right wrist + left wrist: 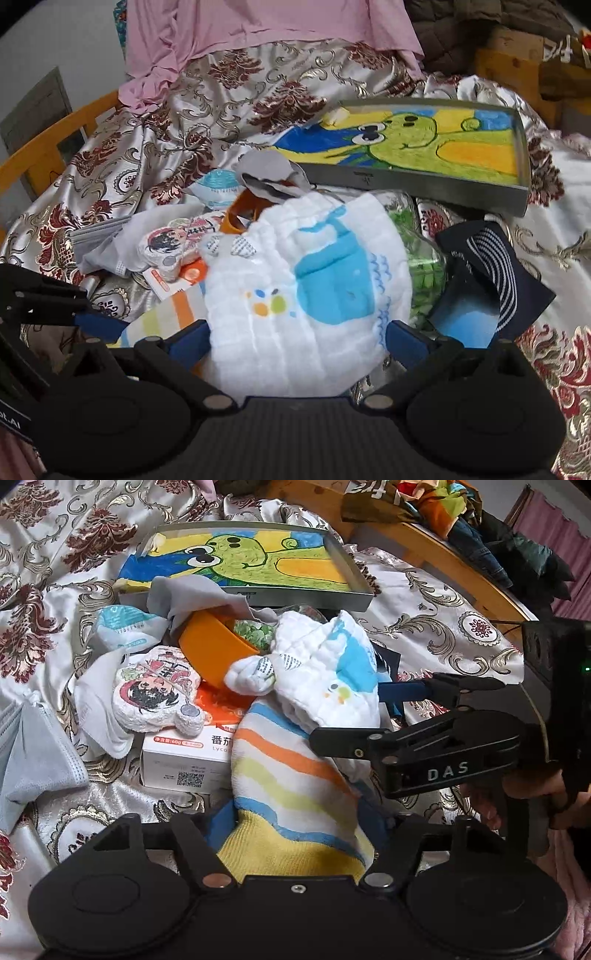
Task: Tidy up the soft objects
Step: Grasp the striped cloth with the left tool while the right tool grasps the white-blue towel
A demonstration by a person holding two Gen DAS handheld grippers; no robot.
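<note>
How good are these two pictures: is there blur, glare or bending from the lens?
Left wrist view: mostly sharp, the box print readable; the wooden rail bows with the lens; dark corners. Right wrist view: softer, the white cloth slightly washed out, sheen on the bedspread; same bending.

Black hand-held gripper [295, 339], blue pads [404, 341], "DAS" lettering [447, 771]
</note>
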